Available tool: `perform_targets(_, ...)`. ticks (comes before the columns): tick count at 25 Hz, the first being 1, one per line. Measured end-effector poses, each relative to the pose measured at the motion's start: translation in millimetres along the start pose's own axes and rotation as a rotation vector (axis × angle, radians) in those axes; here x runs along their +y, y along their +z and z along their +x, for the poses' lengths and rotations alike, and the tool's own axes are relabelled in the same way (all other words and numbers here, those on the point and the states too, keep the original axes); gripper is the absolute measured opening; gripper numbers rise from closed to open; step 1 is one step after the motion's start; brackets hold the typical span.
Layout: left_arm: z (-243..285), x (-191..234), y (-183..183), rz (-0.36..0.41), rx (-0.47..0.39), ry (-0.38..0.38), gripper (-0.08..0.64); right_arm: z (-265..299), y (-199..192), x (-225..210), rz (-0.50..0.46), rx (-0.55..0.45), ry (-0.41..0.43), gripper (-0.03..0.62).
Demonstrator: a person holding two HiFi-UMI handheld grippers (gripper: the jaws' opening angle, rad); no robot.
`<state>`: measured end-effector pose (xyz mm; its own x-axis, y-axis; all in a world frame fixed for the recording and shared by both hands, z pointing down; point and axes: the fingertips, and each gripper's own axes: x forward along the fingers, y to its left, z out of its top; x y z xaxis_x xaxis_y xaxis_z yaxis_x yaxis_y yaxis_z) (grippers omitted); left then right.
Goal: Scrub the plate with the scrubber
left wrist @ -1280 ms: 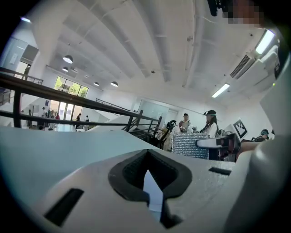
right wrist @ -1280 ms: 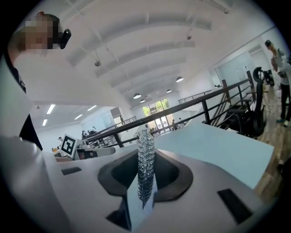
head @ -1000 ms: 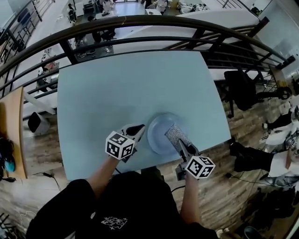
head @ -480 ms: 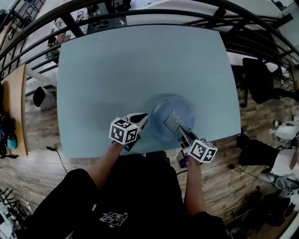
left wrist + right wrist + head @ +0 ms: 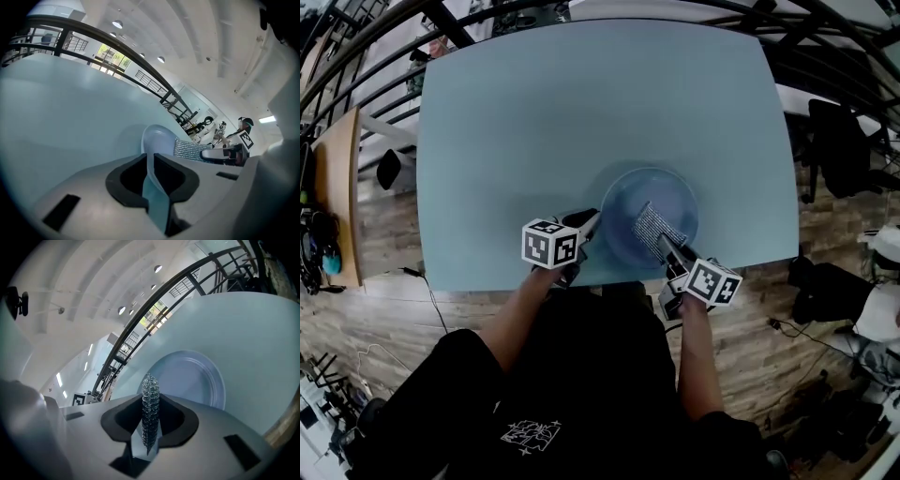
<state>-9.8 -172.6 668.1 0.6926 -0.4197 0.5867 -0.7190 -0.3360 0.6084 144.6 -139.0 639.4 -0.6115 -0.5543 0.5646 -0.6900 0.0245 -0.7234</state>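
Head view: near the worktop's (image 5: 581, 112) near edge, the left gripper (image 5: 589, 223) pinches the left rim of a pale plate (image 5: 628, 187), likely stiff, light and slippery, while the right gripper's (image 5: 667, 249) fingers clamp a soft, springy mesh scrubber (image 5: 653, 225) over its middle.

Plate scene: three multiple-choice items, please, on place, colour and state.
1. Where on the table is the plate? A) near the person's edge B) far corner C) dead centre
2. Plate's colour? A) red B) black C) pale blue
3. The left claw is: A) open B) shut on the plate's rim C) shut on a cup
1 A: head view shows it by the near edge. 2 C: pale blue in every view. 3 B: the rim sits between its jaws; the right claw holds the scrubber.
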Motion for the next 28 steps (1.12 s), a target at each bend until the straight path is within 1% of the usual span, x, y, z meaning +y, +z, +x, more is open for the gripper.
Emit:
perform_targets(2,-0.3,3.5,-3.7,-0.022,0.006,0.017,0.07,1.9,-3.8,-0.7,0.006,0.013,0.006,0.083)
perform_targets(7,6.2,3.2,-10.7,-0.047,0.02,0.042,0.104,1.1,-5.5,-5.0,0.02,0.031,0.024,0.083)
perform_targets(11,11.8,8.0,-18.9,-0.094,0.034,0.06,0.107,5.3,-8.0,-9.3,0.06,0.063,0.039,0.083)
perform_targets(13,13.8,9.1,-21.7,-0.106,0.041,0.072,0.107,7.5,-9.8,-11.4,0.055,0.095,0.03,0.083)
perform_targets(15,16.2,10.9,-22.0,-0.109,0.041,0.092,0.107,11.3,-11.5,-12.1,0.055,0.129,0.031,0.083)
perform_targets(17,17.7,13.1,-21.8,-0.113,0.039,0.107,0.106,16.7,-13.3,-11.6,0.075,0.151,0.038,0.084)
perform_targets(24,22.1,17.8,-21.3,-0.111,0.066,0.118,0.106,28.0,-14.0,-12.8,0.096,0.183,0.015,0.084)
perform_targets(28,26.6,15.9,-22.3,-0.123,0.065,0.13,0.083,31.6,-18.2,-14.5,0.116,0.21,0.024,0.084)
